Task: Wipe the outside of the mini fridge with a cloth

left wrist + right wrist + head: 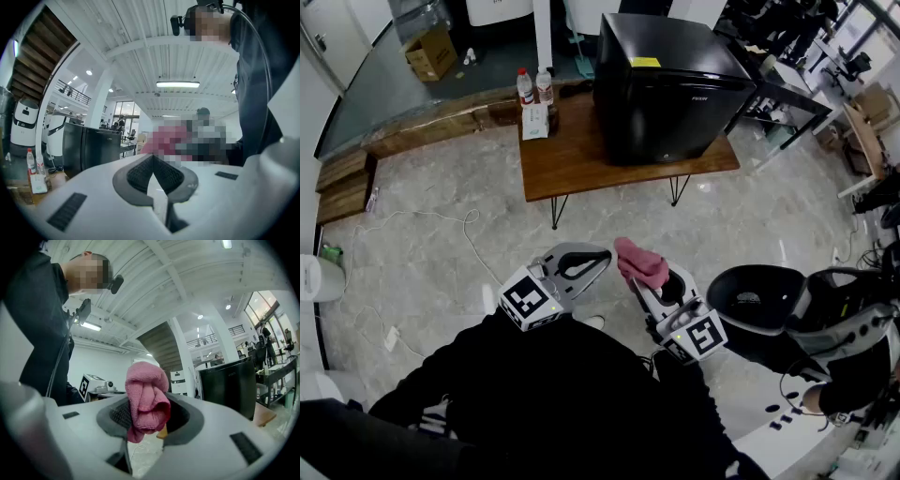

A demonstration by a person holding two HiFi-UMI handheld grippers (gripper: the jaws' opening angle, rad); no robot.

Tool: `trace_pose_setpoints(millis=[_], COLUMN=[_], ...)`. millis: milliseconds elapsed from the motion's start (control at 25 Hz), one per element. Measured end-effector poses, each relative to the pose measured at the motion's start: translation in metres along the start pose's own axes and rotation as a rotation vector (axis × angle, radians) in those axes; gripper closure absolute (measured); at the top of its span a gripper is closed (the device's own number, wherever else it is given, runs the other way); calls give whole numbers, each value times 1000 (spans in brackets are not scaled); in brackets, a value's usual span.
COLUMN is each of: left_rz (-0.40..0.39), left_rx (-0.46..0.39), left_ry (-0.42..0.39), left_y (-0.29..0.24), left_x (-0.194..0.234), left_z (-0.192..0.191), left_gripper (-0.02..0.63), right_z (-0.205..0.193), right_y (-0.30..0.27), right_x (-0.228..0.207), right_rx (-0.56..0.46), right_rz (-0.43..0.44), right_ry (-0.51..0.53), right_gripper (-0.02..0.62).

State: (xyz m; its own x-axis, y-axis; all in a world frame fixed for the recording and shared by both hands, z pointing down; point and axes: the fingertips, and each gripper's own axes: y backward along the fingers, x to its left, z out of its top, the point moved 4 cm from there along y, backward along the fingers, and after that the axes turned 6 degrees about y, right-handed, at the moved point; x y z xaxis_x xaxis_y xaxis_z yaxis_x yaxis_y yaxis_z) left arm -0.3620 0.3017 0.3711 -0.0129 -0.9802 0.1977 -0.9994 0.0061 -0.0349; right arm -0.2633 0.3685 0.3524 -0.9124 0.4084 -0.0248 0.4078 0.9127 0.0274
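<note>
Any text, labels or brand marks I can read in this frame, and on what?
No text reads clearly.
Mini fridge door logo: white, too blurred.
Yellow sticker on its top: too small.
Bottle labels: too small.
Cloth in right tool: no print.

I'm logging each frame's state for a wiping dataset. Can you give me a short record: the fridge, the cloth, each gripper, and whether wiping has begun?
mini fridge: black, standing on one end of the wooden table
cloth: pink, bunched, clamped in the right gripper
left gripper: jaws together, nothing between them
position: both grippers over the floor, apart from the fridge
wiping: not yet begun
also on table: two bottles at the other end
</note>
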Motion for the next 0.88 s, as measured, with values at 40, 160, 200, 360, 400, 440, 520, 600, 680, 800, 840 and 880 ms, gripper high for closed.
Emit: trace_pose_setpoints(millis=[40,160,200,360,400,440,520,600,680,800,840,880], left_rz=[1,1,1,8,8,8,7,8,11,14,17,19], left_rx=[-2,-4,-3,-4,-5,-4,-1,1,2,3,3,3], left_ry=[1,-1,-3,1,2,3,0,-1,-3,-13,-15,-16], left_y=[0,0,0,0,0,0,-1,-3,-4,-6,-6,-6], left_x=[-1,-4,-6,-11,-12,-13,-14,-15,-17,-17,-16,-14], left_z=[0,1,1,1,1,0,0,0,1,5,7,8], left_gripper=[598,598,598,598,598,599,598,598,598,598,598,599], right_z=[1,0,0,4,3,3,1,2,3,5,6,6], right_y=[0,3,4,8,10,11,14,16,21,25,24,23], right_x=[1,1,2,5,5,4,2,1,-1,-5,-6,-8], right_rx=[3,16,15,-3,-5,-6,-4,-12,-20,-40,-43,-46], right_rz=[0,-3,-3,-5,-8,-12,-16,-12,-14,-25,-29,-32], right_ry=[0,-1,-4,-15,-17,-20,-19,-25,-42,-68,-73,-78], right_gripper=[436,436,436,436,436,436,436,434,435,435,435,434])
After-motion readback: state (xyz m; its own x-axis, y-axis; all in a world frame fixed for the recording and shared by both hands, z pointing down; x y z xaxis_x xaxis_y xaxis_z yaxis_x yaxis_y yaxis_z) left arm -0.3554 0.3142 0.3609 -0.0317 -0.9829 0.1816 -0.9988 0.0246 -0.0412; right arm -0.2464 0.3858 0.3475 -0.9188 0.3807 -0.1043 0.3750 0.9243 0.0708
